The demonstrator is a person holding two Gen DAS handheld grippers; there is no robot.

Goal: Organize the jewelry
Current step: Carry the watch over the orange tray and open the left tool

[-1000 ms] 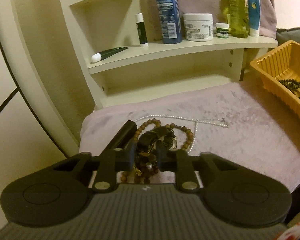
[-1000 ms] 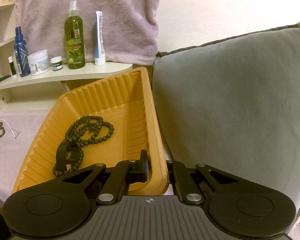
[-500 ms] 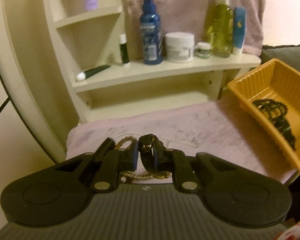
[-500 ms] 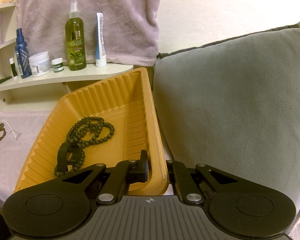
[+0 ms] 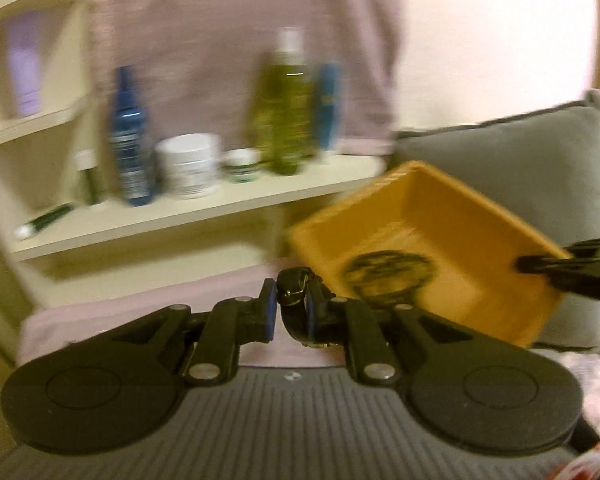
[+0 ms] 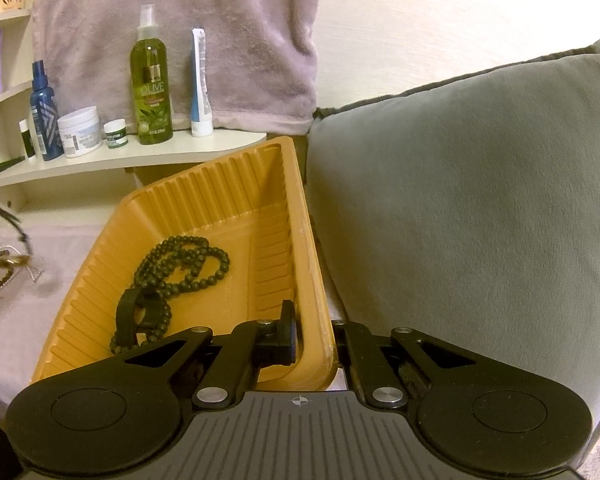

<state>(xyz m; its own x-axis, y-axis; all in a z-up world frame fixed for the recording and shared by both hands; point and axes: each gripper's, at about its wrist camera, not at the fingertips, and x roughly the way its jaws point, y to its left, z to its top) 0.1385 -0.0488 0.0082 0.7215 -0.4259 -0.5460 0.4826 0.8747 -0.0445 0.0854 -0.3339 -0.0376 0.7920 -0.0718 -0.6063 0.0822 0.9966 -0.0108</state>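
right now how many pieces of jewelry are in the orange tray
2: a dark bead necklace coiled mid-tray, and a black band lying on its near end. Anything beneath the beads would be hidden.

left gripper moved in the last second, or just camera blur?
Yes. The left gripper, shut on the black watch, has lifted off the jewelry pile and swung right: the shelf slid left in its view and the orange tray now sits just ahead.

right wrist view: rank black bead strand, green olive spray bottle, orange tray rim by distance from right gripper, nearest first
1. orange tray rim: clamped between the right gripper fingers.
2. black bead strand: inside the tray, ahead and left.
3. green olive spray bottle: upright on the shelf behind the tray, farthest.
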